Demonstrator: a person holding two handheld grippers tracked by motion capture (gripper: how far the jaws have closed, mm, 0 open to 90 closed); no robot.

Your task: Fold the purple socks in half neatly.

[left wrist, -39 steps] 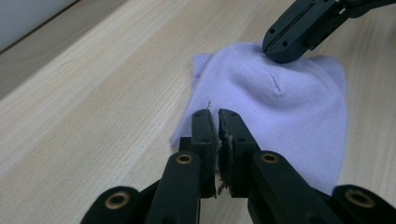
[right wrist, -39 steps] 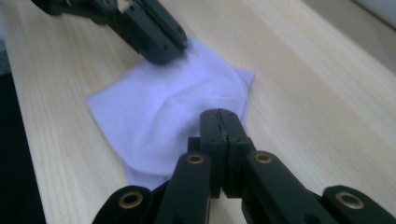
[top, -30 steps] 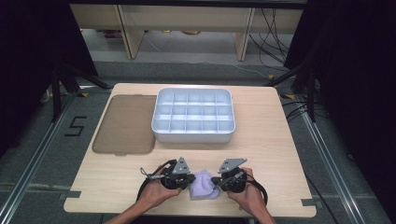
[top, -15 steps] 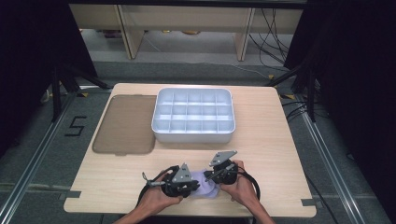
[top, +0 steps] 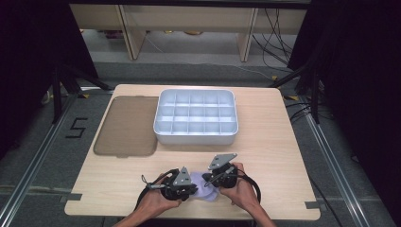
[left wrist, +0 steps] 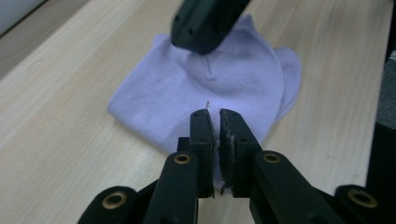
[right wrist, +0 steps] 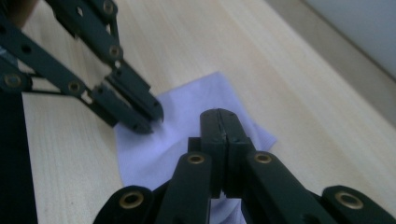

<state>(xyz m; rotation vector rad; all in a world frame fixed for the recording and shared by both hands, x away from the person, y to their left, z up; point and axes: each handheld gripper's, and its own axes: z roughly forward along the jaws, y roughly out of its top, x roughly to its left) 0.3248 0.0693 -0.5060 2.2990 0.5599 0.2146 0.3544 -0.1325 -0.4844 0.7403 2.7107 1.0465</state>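
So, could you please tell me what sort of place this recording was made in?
Probably a lab or data-collection workspace: a wooden table sits between metal floor rails, with loose cables behind it, a taped number on the floor, and dark curtains at both sides.

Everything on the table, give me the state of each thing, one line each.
Lavender cloth: folded, lying flat near the table's front edge.
Left gripper: shut on the cloth's near edge.
Right gripper: shut on the cloth.
Compartment tray: upright, cells empty.
Brown lid: flat beside the tray, off it.
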